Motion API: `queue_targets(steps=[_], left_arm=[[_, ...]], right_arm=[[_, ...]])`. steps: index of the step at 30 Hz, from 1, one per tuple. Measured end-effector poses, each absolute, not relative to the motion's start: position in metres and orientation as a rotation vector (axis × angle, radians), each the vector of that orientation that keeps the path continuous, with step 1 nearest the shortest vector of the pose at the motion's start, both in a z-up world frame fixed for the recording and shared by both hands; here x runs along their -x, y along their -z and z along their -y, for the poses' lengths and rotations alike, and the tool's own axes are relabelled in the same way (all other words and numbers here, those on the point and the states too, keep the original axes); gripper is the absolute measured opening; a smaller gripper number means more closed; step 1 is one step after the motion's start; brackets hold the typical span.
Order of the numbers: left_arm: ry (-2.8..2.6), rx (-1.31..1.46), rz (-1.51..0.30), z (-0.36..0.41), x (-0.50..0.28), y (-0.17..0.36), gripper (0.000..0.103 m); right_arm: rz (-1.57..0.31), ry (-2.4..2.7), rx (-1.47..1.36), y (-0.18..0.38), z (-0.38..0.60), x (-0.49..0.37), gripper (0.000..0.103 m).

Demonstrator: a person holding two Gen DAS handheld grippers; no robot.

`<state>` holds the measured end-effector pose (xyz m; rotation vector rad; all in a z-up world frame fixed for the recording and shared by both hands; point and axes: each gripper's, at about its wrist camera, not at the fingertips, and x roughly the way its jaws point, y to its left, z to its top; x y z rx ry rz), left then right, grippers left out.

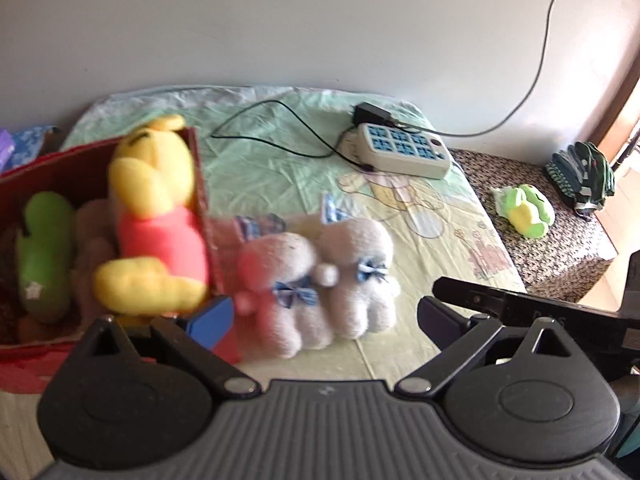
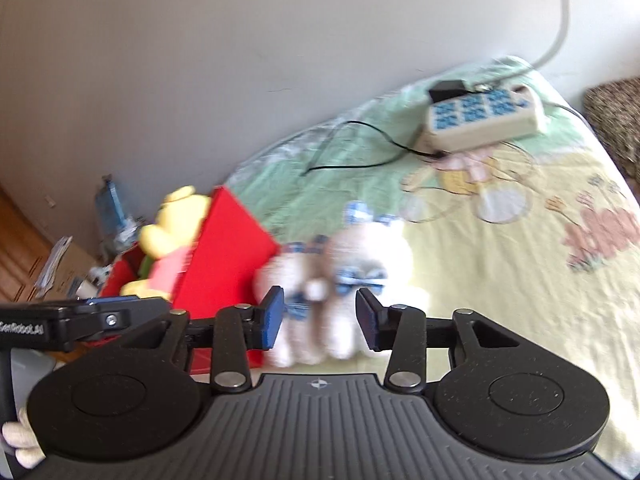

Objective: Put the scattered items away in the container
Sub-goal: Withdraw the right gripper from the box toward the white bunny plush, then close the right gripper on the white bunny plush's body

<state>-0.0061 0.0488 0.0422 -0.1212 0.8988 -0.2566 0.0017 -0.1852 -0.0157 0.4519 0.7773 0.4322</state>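
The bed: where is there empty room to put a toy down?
Free: the sheet right of the two white bunnies, and the green stretch between the red box and the power strip, apart from a thin black cable. Crowded: the box, stuffed with the yellow bear and other plush.

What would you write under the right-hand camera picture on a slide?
Open right gripper closing in on two white plush bunnies beside the red box holding a yellow bear.
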Motion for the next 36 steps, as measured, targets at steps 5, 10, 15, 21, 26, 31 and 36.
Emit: queue_targets(steps=[5,10,15,21,26,31,36], left_arm=[[0.288,0.072,-0.909,-0.015,-0.008,-0.01,0.098],[0.297,0.013,-0.874,0.005,-0.017,0.008,0.098],[0.328,0.001,-0.847,0.02,-0.023,0.012,0.098],[0.393,0.038,-0.855,0.023,-0.031,0.024,0.098],[0.385,0.021,-0.876,0.023,-0.042,0.039,0.098],[0.416,0.129,-0.945,0.011,-0.056,0.053,0.092],[0.387,0.156,-0.976,0.004,-0.068,0.065,0.089]], right_arm=[[-0.837,-0.415,-0.488,0.042,0.204,-0.018,0.032],[-0.878,-0.436,-0.506,0.059,0.214,-0.037,0.032],[-0.92,-0.442,-0.53,0.076,0.22,-0.058,0.033],[-0.948,-0.512,-0.615,0.089,0.231,-0.075,0.033],[-0.97,-0.553,-0.663,0.1,0.233,-0.086,0.033],[-0.997,-0.581,-0.686,0.111,0.227,-0.095,0.033],[-1.004,-0.591,-0.722,0.121,0.224,-0.102,0.032]])
